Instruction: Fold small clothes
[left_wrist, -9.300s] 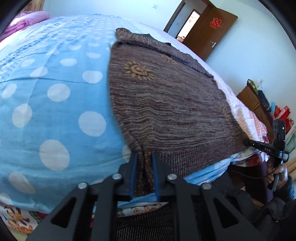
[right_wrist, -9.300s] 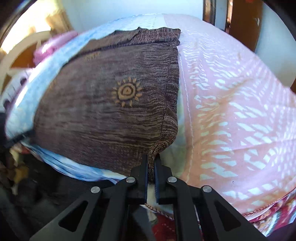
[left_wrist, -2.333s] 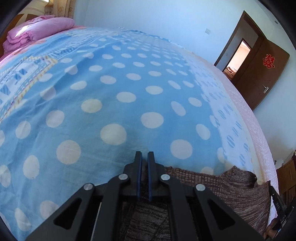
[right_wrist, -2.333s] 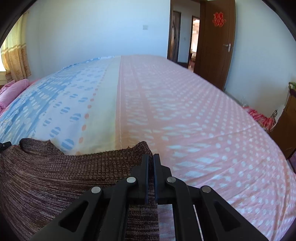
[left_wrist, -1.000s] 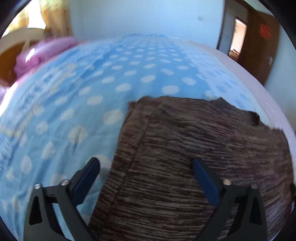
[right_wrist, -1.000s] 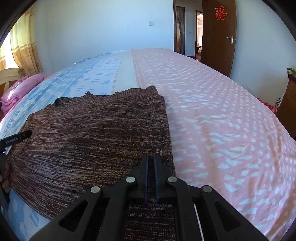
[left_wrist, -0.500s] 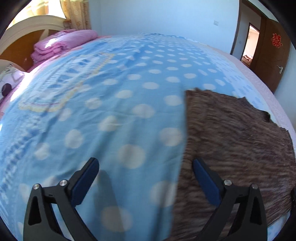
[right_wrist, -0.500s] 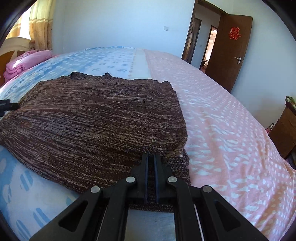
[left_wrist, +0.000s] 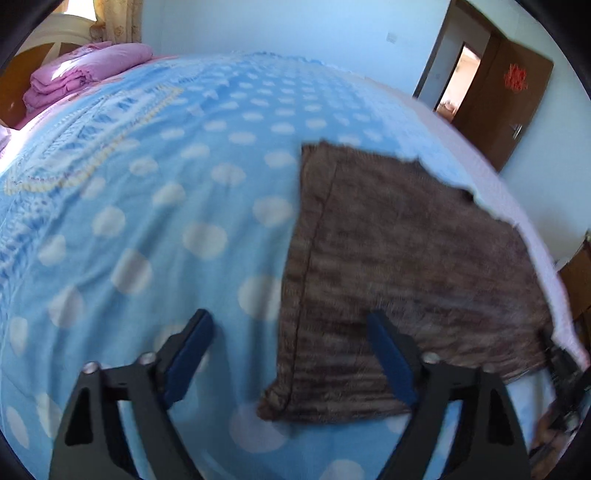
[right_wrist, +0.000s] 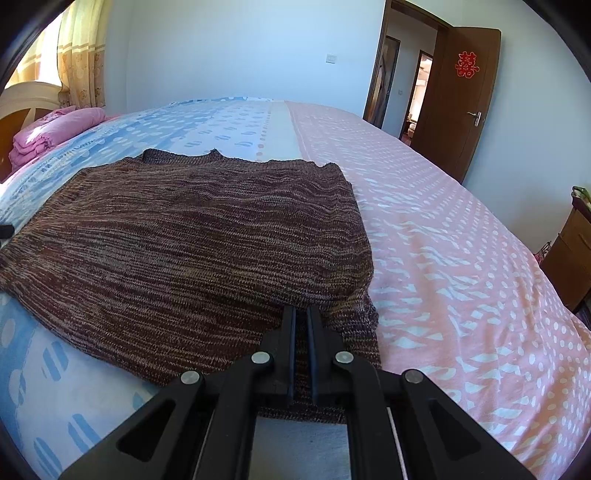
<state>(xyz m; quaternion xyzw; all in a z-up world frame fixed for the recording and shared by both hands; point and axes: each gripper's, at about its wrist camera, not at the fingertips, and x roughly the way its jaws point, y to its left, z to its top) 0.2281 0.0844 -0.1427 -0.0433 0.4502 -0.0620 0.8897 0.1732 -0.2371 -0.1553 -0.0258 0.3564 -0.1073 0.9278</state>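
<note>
Only from the right wrist: right claw (right_wrist: 303, 321) pinching sweater (right_wrist: 192, 243).

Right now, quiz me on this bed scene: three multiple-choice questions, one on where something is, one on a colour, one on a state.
1. Where does the folded pink blanket lie?
A. by the headboard
B. on the sweater
C. by the door

2. What colour is the knitted sweater?
A. green
B. brown
C. white

3. How is the right tool?
A. wide open
B. out of view
C. shut on the sweater

Answers: 1 A, it sits at the bed's far left end. 2 B, brown marled knit. 3 C, its fingers pinch the near edge.
</note>
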